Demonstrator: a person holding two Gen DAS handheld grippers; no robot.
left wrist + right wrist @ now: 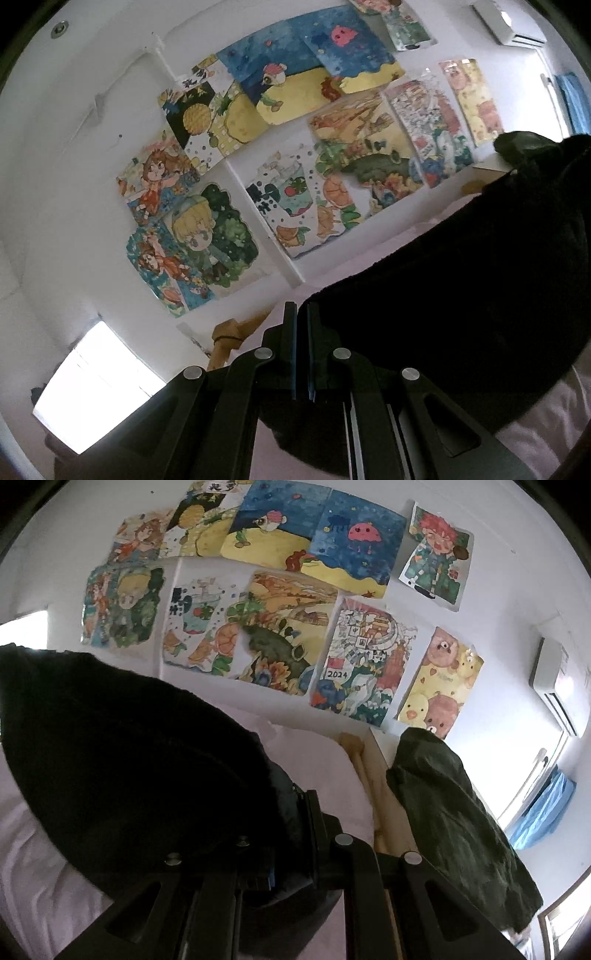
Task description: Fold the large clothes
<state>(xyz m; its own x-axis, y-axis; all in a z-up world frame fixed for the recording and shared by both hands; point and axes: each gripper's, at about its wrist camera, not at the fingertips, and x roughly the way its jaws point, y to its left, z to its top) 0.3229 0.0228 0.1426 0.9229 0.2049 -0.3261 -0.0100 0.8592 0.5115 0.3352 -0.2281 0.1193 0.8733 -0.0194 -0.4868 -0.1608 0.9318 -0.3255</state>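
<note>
A large black garment (461, 273) hangs stretched between both grippers above a pale pink bed sheet (546, 428). My left gripper (302, 314) is shut on the garment's edge, with the cloth spreading to the right of the fingers. In the right wrist view the same black garment (122, 746) fills the left half, and my right gripper (301, 801) is shut on its bunched edge; the left finger is hidden under cloth. Both cameras tilt upward toward the wall.
A white wall with several colourful drawings (258, 590) rises behind the bed. A dark green garment (454, 819) drapes over a wooden bed frame (365, 771) at right. An air conditioner (554, 686) and blue curtain (543, 812) are far right. A bright window (92, 384) is lower left.
</note>
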